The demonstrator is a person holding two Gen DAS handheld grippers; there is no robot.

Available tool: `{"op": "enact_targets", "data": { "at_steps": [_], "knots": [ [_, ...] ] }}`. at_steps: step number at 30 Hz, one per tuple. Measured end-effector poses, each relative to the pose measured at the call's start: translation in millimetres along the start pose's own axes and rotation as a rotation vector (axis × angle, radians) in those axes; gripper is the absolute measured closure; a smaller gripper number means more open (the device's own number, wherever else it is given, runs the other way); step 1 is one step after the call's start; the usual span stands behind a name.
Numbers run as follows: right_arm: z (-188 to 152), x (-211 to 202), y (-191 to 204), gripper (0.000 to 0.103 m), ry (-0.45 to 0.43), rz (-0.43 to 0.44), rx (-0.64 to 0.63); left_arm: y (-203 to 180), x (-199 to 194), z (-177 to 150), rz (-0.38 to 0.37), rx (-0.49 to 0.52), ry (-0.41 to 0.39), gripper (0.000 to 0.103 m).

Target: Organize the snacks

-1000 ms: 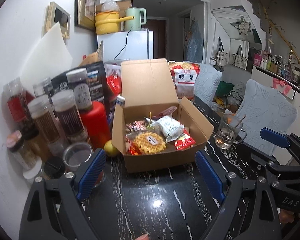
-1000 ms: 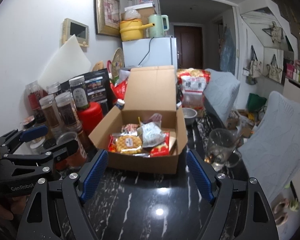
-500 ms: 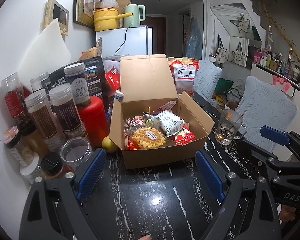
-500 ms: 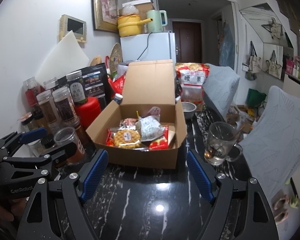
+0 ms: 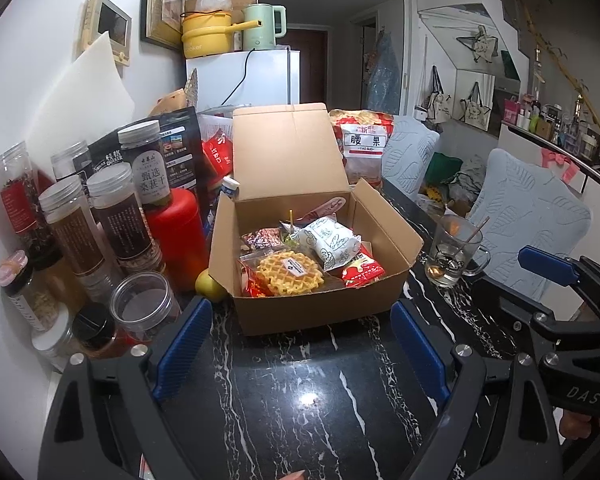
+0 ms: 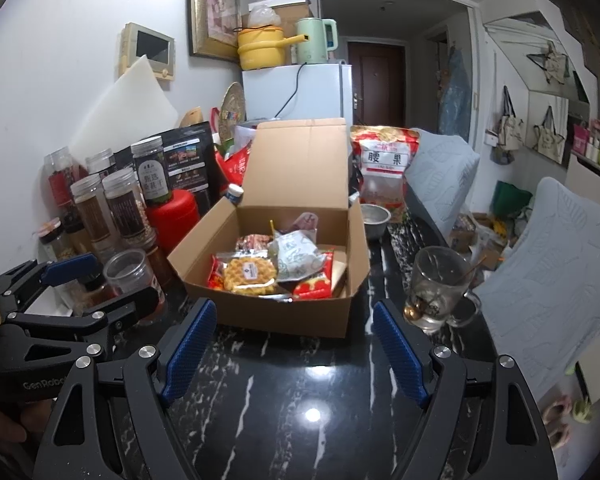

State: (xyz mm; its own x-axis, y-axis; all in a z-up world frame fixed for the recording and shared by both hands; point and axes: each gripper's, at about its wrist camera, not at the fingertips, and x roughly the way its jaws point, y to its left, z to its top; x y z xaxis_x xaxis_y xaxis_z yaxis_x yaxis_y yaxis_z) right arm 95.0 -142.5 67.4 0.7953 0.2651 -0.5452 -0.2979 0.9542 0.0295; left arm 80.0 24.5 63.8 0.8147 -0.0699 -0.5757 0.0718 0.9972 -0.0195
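Note:
An open cardboard box (image 5: 320,312) (image 6: 284,322) stands on the black marble table with its lid up. Inside lie a wrapped waffle (image 5: 290,273) (image 6: 250,274), a white packet (image 5: 332,242) (image 6: 296,254), red packets (image 5: 360,270) (image 6: 314,286) and other small wrapped snacks. My left gripper (image 5: 300,344) hovers just in front of the box, open, nothing between its blue pads. My right gripper (image 6: 296,350) is also open and empty before the box. Each gripper shows at the edge of the other's view.
Tall spice jars (image 5: 112,216) (image 6: 124,208), a red canister (image 5: 176,236), an empty clear jar (image 5: 146,306) and a lemon (image 5: 210,284) crowd the left wall. A glass mug (image 5: 454,252) (image 6: 438,288) stands right of the box. A cashew bag (image 5: 362,144) and steel bowl (image 6: 374,220) sit behind.
Both views have tilted slightly, so the box and jars sit a little lower in frame and more of the jars shows. Both grippers keep the same opening and nothing was picked up.

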Motion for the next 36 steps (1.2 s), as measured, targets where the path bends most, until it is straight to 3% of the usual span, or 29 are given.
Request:
{"op": "enact_targets", "data": {
  "at_steps": [36],
  "knots": [
    [-2.3,7.0,-10.4,0.022,0.029,-0.021,0.002,-0.9,10.4,-0.8,-0.009,-0.001,0.02,0.011]
  ]
}}
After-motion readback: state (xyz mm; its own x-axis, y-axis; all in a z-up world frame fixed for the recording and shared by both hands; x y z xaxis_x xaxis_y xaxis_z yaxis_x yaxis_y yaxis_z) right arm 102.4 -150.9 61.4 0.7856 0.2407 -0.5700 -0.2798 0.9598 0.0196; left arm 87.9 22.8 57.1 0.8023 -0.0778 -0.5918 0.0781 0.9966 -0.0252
